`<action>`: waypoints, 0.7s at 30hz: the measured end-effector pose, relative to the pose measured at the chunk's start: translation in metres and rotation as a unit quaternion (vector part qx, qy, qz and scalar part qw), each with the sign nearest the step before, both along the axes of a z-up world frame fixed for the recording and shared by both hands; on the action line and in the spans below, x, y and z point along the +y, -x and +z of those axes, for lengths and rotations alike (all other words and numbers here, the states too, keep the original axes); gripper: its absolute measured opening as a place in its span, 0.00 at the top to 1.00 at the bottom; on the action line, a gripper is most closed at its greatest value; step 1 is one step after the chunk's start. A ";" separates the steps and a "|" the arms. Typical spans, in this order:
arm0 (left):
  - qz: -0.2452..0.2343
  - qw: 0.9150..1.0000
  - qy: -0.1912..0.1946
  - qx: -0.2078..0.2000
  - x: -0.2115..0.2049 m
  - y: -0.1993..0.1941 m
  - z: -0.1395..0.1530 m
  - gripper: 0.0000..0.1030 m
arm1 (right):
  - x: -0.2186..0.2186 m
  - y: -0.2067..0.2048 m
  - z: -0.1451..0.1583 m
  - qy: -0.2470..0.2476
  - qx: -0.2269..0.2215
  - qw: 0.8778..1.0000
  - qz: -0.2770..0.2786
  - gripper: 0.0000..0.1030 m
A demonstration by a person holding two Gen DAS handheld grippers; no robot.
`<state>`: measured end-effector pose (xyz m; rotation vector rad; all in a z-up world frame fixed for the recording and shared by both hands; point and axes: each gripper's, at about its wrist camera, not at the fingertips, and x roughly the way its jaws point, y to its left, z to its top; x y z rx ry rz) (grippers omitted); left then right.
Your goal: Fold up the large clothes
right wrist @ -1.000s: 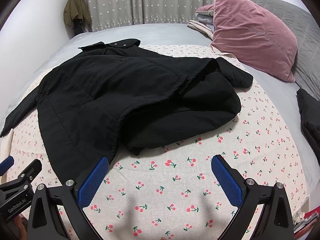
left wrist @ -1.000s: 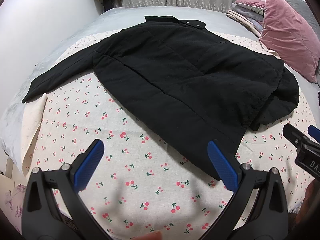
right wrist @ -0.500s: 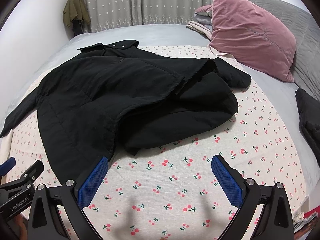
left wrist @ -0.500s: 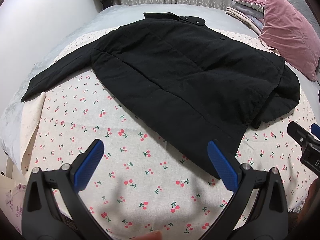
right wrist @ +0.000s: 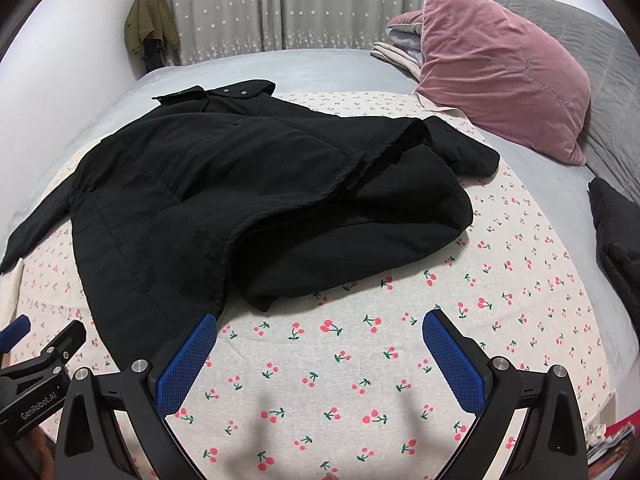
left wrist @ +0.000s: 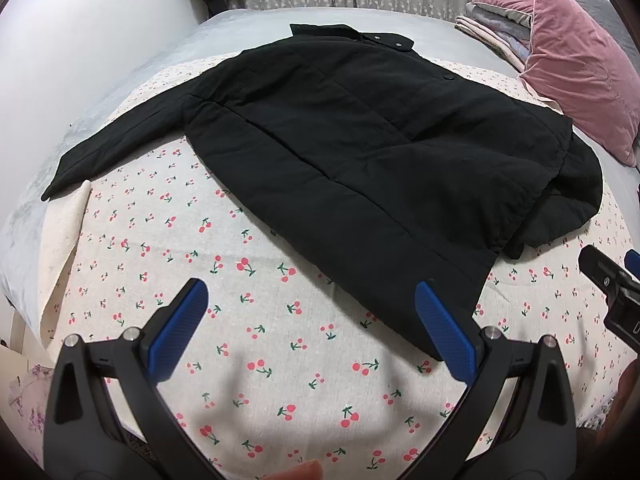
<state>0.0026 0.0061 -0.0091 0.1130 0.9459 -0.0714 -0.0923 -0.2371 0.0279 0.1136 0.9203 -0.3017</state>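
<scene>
The word "GenRobot.AI" stands in white letters on the black body of the left gripper (right wrist: 44, 350), at the lower left of the right wrist view. A cursive script is embroidered on the pink pillow (right wrist: 500, 68), but it is too small to read.

Bare cherry-print sheet (left wrist: 280, 360) lay open in front of both grippers, up to the hem of the black coat (left wrist: 380, 152). Right side: pink pillow (right wrist: 504, 68) and a dark bundle (right wrist: 616, 240) hemmed the bed edge. Left: wall (left wrist: 80, 40) close beside the outstretched sleeve
</scene>
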 end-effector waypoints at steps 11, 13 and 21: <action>-0.028 0.999 -0.002 -0.026 -0.007 0.003 -0.001 0.00 | -0.005 0.000 0.000 0.006 -0.001 1.000 -0.001 0.00; -0.040 0.999 -0.008 -0.026 -0.011 0.002 -0.002 0.00 | -0.006 0.000 -0.001 0.008 0.001 1.000 0.001 0.00; -0.066 0.994 0.069 0.058 -0.009 -0.018 -0.021 0.00 | -0.020 0.004 -0.001 0.000 -0.021 1.000 -0.005 0.00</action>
